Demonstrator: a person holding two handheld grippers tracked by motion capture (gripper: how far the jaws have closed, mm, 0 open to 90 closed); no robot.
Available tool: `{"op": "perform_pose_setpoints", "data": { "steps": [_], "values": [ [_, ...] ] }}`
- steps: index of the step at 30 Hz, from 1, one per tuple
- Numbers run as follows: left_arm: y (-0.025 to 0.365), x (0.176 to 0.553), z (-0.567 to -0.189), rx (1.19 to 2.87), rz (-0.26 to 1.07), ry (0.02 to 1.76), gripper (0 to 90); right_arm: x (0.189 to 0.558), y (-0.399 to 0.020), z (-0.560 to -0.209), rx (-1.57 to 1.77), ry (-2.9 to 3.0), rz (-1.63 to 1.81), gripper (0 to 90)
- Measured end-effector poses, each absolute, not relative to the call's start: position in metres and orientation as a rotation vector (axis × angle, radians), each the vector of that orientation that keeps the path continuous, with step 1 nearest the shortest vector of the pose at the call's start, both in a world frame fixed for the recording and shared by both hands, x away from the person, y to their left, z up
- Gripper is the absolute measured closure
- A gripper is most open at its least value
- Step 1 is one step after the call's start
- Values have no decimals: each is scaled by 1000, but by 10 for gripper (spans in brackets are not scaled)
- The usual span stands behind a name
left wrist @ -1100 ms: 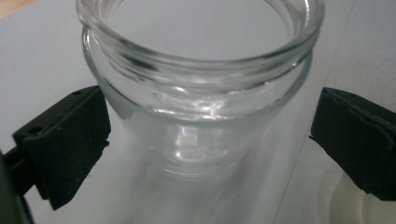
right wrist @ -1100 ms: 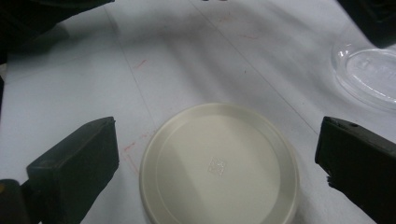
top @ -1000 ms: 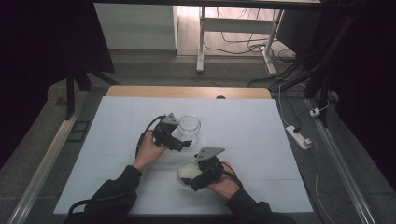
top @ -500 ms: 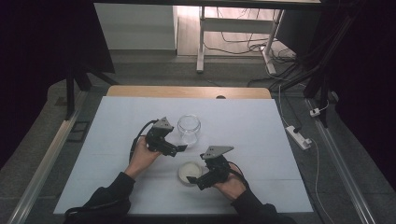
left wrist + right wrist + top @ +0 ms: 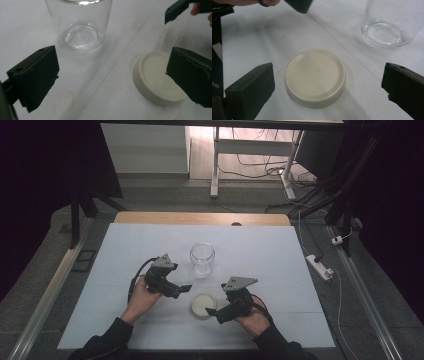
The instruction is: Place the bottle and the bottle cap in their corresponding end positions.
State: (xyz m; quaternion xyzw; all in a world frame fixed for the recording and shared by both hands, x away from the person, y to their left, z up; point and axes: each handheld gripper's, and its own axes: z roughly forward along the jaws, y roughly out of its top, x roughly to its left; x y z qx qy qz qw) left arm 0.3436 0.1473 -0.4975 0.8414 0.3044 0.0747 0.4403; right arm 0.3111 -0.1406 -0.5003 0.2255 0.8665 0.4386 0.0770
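**Lid lies between the right jaws, jar stands apart**

The cream lid (image 5: 315,78) lies flat on the white table (image 5: 300,265), top face up. It sits straight ahead of the right gripper (image 5: 214,312), whose jaws stand wide apart, one to each side of the lid with a gap on both sides and touching nothing. In the high view the lid (image 5: 203,304) is just beside that gripper's tips, so the right hand looks the nearer one for a pick-up. Being round, the lid has no long axis to line up with.

The left gripper (image 5: 185,289) is also spread wide and holds nothing. In its own view the lid (image 5: 156,78) lies off to one side, partly behind one jaw, with the jar (image 5: 79,25) ahead. The glass jar (image 5: 202,257) stands upright and uncapped, well beyond the lid (farther from the person), clear of both grippers.
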Motion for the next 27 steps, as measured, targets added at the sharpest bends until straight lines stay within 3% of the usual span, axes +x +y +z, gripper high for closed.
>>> {"op": "perform_pose_setpoints", "data": {
  "steps": [27],
  "values": [
    [194, 271, -500, 2051, 182, 847, 0, 292, -192, -487, 787, 2465, 1290, 0]
  ]
}}
